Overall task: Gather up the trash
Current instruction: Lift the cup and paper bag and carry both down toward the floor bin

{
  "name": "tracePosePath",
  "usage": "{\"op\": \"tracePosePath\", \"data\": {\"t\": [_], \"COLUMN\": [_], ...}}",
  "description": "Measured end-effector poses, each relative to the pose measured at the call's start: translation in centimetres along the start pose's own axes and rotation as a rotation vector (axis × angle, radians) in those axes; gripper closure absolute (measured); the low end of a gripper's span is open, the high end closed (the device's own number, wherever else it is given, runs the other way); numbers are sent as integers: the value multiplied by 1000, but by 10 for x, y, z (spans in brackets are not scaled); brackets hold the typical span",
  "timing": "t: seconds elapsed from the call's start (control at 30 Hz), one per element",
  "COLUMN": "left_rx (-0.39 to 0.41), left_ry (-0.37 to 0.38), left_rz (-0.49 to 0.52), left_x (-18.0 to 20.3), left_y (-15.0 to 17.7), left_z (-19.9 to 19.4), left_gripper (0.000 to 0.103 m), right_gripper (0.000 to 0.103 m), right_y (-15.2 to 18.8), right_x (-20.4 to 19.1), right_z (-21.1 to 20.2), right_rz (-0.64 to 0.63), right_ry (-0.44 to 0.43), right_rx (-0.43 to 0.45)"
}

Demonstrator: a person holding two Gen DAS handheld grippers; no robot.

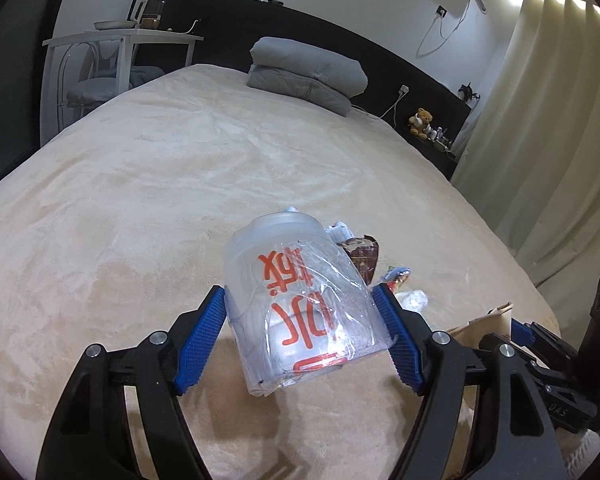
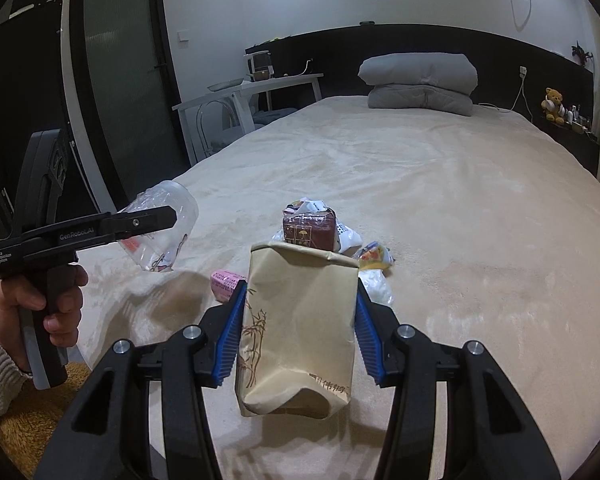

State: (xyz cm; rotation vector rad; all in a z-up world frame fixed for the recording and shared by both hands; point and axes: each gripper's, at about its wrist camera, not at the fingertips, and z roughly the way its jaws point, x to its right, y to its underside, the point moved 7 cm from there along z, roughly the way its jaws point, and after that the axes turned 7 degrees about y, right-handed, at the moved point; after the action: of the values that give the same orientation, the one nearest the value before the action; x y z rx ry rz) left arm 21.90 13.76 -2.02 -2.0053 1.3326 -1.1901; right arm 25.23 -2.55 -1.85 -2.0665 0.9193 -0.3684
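A crumpled clear plastic cup with red lettering (image 1: 300, 312) fills the lower centre of the left view, clamped between the blue pads of the left gripper (image 1: 302, 334); in the right view the right gripper (image 2: 298, 330) grips an upright tan paper bag printed with bamboo (image 2: 298, 328), mouth at the top; the remaining litter, a maroon carton (image 2: 309, 232) and wrappers, lies on the beige bedspread (image 2: 460, 208) just beyond the bag, nearer the right gripper; only the right view shows the pink packet (image 2: 226, 282) and the person's hand (image 2: 36, 296).
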Motion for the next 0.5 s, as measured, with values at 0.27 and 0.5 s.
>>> {"op": "tracePosePath", "data": {"t": [0.27, 0.5], "left_rx": [35, 44], "left_ry": [53, 99], "left_rz": [30, 12], "left_x": [22, 36], "left_y": [16, 46], "left_z": [-28, -53], "left_gripper": [30, 30], "right_gripper": [52, 52], "right_y": [16, 34], "right_x": [-1, -7], "right_z": [-38, -67], "right_rz": [54, 96], "right_ry": [6, 7], "right_rx": [25, 43]}}
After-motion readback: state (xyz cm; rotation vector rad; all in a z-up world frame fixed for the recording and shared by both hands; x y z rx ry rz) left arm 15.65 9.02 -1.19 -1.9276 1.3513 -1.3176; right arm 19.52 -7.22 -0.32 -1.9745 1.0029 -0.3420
